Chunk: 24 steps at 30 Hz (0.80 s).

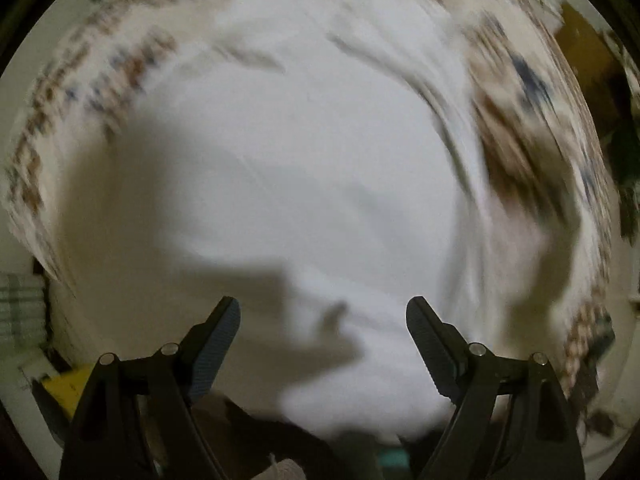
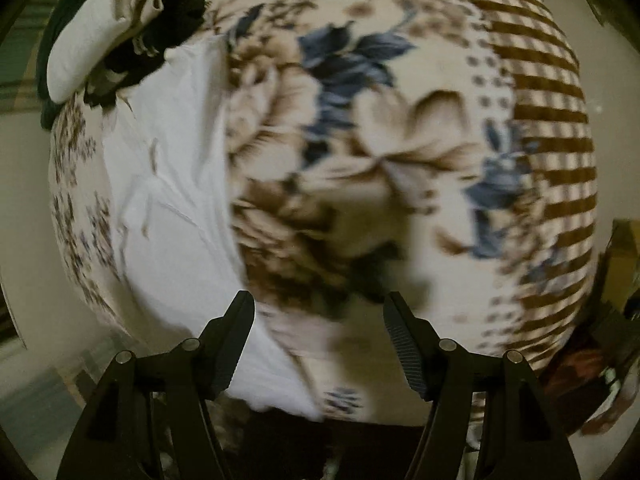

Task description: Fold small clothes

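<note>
A white garment (image 1: 312,152) lies spread on a floral bedsheet (image 1: 520,128), blurred by motion. My left gripper (image 1: 323,316) hovers over its near part, jaws wide open and empty. In the right wrist view the same white garment (image 2: 172,184) lies at the left on the floral bedsheet (image 2: 360,140). My right gripper (image 2: 319,312) is open and empty above the sheet, just right of the garment's edge.
A heap of other clothes (image 2: 132,28), white, floral, black and dark green, sits at the far left of the bed. A brown-and-cream checked band (image 2: 552,140) runs along the sheet's right side. A yellow object (image 1: 66,390) lies beside the bed at lower left.
</note>
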Each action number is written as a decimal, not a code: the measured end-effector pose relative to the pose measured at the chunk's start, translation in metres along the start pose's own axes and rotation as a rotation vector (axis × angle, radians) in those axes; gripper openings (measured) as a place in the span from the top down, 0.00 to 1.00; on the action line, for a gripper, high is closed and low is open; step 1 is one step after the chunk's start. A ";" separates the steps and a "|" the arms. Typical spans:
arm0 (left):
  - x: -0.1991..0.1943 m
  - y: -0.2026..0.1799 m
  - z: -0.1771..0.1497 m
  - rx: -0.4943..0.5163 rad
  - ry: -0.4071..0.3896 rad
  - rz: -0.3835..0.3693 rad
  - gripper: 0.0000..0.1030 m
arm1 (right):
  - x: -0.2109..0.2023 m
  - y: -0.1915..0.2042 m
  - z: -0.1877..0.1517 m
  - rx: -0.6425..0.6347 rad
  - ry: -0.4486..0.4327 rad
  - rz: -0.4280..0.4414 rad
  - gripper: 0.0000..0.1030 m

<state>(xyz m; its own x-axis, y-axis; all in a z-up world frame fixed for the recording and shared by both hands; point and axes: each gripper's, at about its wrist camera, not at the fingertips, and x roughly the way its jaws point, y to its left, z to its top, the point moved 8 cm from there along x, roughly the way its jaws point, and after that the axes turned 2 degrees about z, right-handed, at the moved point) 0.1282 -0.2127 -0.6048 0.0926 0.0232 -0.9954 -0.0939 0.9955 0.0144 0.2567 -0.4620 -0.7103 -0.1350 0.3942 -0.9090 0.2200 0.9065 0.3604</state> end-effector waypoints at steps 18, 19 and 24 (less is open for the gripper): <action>0.032 -0.065 -0.041 -0.051 -0.098 0.077 0.99 | 0.036 0.039 0.112 -0.119 -0.050 0.171 0.33; 0.027 -0.059 -0.041 -0.060 -0.106 0.082 0.99 | 0.038 0.049 0.122 -0.114 -0.056 0.200 0.33; 0.001 -0.021 -0.039 -0.121 -0.138 0.094 0.99 | 0.062 0.093 0.164 -0.082 -0.055 0.255 0.33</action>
<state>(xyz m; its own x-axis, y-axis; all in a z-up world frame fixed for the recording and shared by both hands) 0.0914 -0.2369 -0.6096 0.2118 0.1359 -0.9678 -0.2257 0.9703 0.0868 0.4277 -0.3780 -0.7670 -0.0322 0.6048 -0.7957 0.1610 0.7889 0.5931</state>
